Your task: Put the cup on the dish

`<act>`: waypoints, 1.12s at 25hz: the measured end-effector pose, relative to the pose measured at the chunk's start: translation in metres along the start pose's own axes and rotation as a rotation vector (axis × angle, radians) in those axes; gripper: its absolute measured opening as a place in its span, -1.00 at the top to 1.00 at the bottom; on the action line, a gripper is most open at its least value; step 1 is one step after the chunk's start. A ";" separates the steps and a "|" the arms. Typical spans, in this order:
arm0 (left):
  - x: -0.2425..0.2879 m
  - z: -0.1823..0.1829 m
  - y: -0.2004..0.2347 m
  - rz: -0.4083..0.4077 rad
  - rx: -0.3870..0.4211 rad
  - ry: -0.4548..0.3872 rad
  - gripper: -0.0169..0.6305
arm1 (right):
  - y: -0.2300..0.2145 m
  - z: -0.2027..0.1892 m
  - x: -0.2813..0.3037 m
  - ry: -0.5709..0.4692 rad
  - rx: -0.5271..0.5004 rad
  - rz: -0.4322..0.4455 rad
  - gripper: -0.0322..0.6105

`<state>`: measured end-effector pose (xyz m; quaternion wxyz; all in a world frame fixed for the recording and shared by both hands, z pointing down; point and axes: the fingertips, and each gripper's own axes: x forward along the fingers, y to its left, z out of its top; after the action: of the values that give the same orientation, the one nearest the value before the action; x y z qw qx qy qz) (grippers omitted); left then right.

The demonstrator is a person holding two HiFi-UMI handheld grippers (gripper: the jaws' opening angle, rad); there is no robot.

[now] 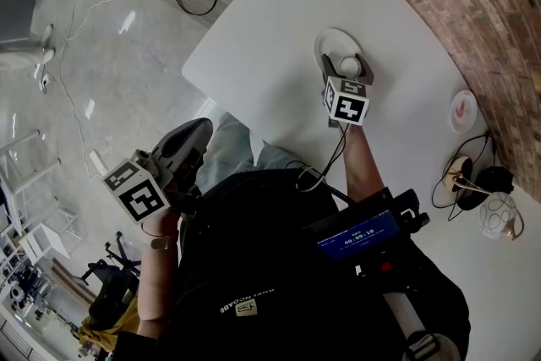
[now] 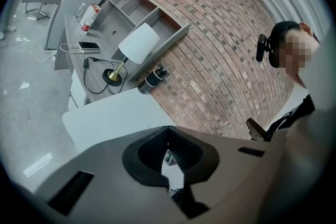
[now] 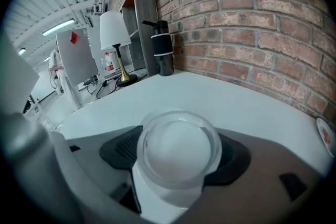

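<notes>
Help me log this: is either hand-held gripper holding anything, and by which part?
Nothing looks held. The cup stands on the dish between the spread jaws of the right hand-held gripper, seemingly untouched; the left hand-held gripper is shut and empty.

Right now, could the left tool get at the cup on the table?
Probably not from there. The left tool hangs off the edge of the table, well short of the cup, and the open jaws of the right tool already flank it.

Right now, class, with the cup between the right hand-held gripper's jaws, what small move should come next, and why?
Probably draw the right hand-held gripper straight back without closing: its jaws stand apart around the cup, which already seems to stand on the dish.
</notes>
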<state>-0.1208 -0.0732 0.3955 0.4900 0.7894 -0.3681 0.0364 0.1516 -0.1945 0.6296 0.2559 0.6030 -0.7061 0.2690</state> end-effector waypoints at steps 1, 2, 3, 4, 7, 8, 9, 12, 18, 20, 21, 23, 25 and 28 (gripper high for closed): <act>0.000 0.000 0.000 0.000 0.000 -0.002 0.93 | 0.000 0.000 -0.001 -0.002 0.002 -0.001 -0.12; -0.001 -0.001 -0.001 -0.001 0.001 -0.003 0.93 | 0.000 0.000 -0.002 -0.006 0.005 -0.001 -0.13; -0.001 -0.001 -0.001 -0.002 0.001 -0.003 0.93 | 0.000 0.000 -0.003 -0.009 0.007 -0.002 -0.13; -0.002 -0.001 -0.001 -0.003 0.002 -0.004 0.93 | -0.001 0.000 -0.004 -0.012 0.008 -0.004 -0.13; -0.002 -0.002 -0.002 -0.009 0.003 -0.008 0.93 | -0.002 0.001 -0.008 -0.017 0.008 -0.010 -0.14; -0.003 -0.002 -0.002 -0.011 0.004 -0.009 0.93 | -0.002 0.001 -0.009 -0.017 0.009 -0.011 -0.14; -0.003 -0.002 -0.003 -0.013 0.005 -0.010 0.93 | -0.002 0.001 -0.011 -0.016 0.010 -0.011 -0.14; -0.004 -0.003 -0.004 -0.026 0.012 -0.009 0.93 | -0.001 0.002 -0.018 -0.016 0.018 -0.007 -0.14; -0.002 -0.002 -0.009 -0.073 0.033 0.004 0.93 | -0.003 0.004 -0.039 -0.047 0.060 -0.006 -0.14; 0.000 0.000 -0.012 -0.097 0.048 0.019 0.93 | -0.004 0.006 -0.047 -0.062 0.076 -0.012 -0.14; 0.001 0.001 -0.013 -0.106 0.056 0.027 0.93 | -0.004 0.008 -0.052 -0.071 0.085 -0.016 -0.14; 0.002 0.003 -0.014 -0.122 0.068 0.042 0.93 | -0.004 0.012 -0.062 -0.090 0.101 -0.024 -0.14; 0.003 0.004 -0.017 -0.141 0.082 0.059 0.93 | -0.004 0.018 -0.074 -0.115 0.117 -0.034 -0.14; 0.007 0.008 -0.021 -0.173 0.110 0.090 0.93 | -0.003 0.029 -0.094 -0.157 0.137 -0.052 -0.14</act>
<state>-0.1055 -0.0781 0.3782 0.4631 0.8416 -0.2736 0.0493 0.1666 -0.1480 0.5449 0.1652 0.6563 -0.6881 0.2618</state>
